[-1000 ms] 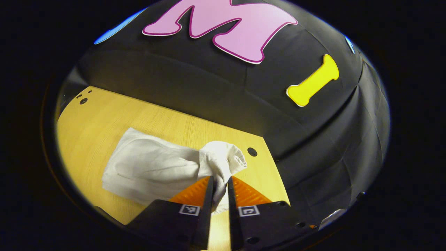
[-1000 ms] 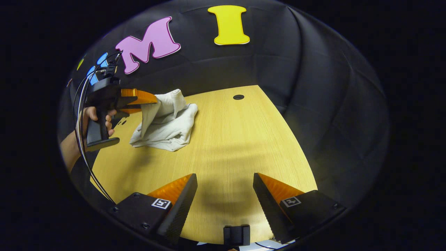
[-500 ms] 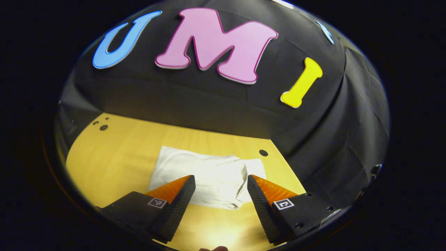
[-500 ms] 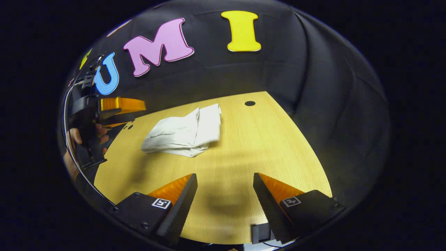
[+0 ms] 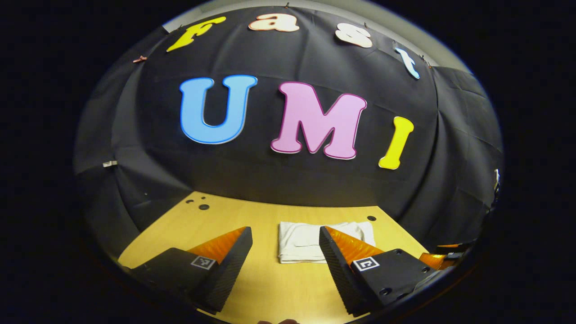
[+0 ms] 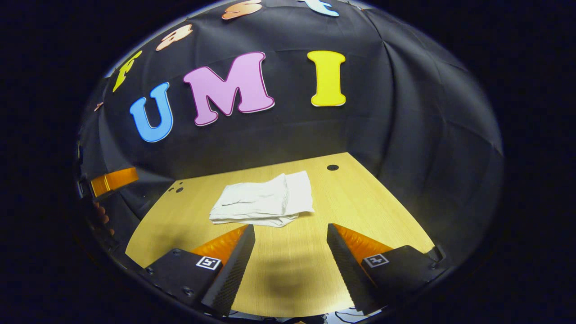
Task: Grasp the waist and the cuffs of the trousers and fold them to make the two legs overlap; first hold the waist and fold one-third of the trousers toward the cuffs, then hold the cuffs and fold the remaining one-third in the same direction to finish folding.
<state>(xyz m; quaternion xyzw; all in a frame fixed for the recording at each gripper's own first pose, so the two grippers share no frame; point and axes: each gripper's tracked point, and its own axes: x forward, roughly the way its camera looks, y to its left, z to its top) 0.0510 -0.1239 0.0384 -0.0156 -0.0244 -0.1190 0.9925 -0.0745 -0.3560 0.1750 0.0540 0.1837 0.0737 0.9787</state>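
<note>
The white trousers (image 5: 302,240) lie folded into a flat, compact stack on the wooden table (image 5: 225,220), near its far side. My left gripper (image 5: 284,230) is open and holds nothing; it hovers short of the stack, and its right finger covers part of the cloth. In the right gripper view the trousers (image 6: 263,200) rest beyond my right gripper (image 6: 290,227), which is open and apart from them. The left gripper (image 6: 112,179) also shows at the far left edge there, with a hand (image 6: 102,218) below it.
The table (image 6: 360,198) has a round hole (image 6: 332,167) near its far right corner and small holes (image 6: 179,189) at the far left. Black cloth walls close in behind and to the right. Bare tabletop lies between the grippers and the stack.
My left gripper let go of the trousers' end, opened and drew back and up. The cloth dropped onto the stack and lies flat. My right gripper stayed open and backed away.
</note>
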